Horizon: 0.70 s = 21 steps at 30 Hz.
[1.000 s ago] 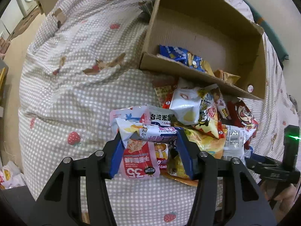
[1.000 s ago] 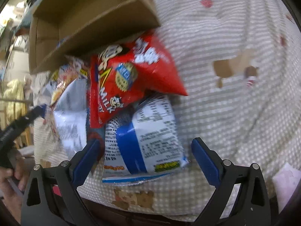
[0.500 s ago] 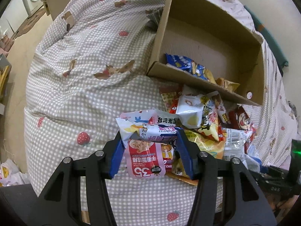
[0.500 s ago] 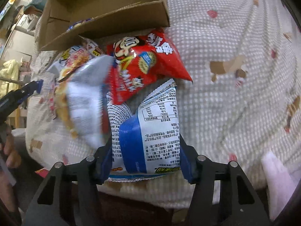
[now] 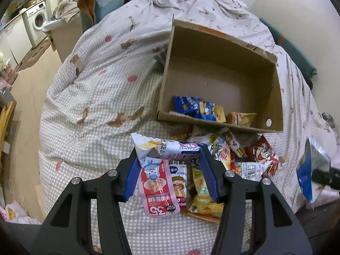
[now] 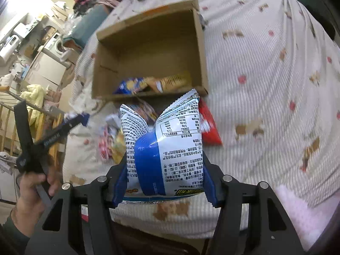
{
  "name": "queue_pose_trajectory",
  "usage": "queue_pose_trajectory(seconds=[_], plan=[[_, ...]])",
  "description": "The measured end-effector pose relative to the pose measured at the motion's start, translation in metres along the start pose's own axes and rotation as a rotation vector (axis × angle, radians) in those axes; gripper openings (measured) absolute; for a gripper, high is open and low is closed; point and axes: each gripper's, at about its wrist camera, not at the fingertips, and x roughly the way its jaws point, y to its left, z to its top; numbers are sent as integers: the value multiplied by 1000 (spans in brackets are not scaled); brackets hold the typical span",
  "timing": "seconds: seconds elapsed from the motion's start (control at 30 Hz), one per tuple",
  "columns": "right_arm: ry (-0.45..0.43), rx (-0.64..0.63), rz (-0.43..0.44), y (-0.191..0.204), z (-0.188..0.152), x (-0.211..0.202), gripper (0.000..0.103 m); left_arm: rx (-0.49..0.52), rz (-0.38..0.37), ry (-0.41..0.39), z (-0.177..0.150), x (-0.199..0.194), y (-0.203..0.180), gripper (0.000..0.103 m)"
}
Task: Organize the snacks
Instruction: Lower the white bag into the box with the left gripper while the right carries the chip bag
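Left gripper [image 5: 170, 159]: jaws clamped on a white-and-purple snack packet [image 5: 167, 148], held crosswise above the snack pile [image 5: 223, 165].
Right gripper [image 6: 163, 180]: jaws closed on a blue-and-white snack bag [image 6: 161, 144] — creased down the middle, lifted clear of the bedspread [image 6: 265, 85].
Left view only: pink packet [image 5: 158, 189] under the jaws, possibly resting on the pile.
Right view only: left hand [image 6: 31, 187] on its handle.
Cardboard box [image 5: 223, 42]: sat beyond the pile — few packets inside.
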Motion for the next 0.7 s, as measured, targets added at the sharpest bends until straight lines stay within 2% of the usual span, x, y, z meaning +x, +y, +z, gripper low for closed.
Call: queue_pose_trajectory(seconds=[0.2,0.5,0.7], plan=[[-94,-40,39,15,39,12,62,13,-33,-27,28,-6,-12,50],[-175,-34,83,23,99,23,62,116,-10,-75,89,6,-40,50],[-235,-15,85,19,119,40,62,139,-10,-111,110,28,-52,50]])
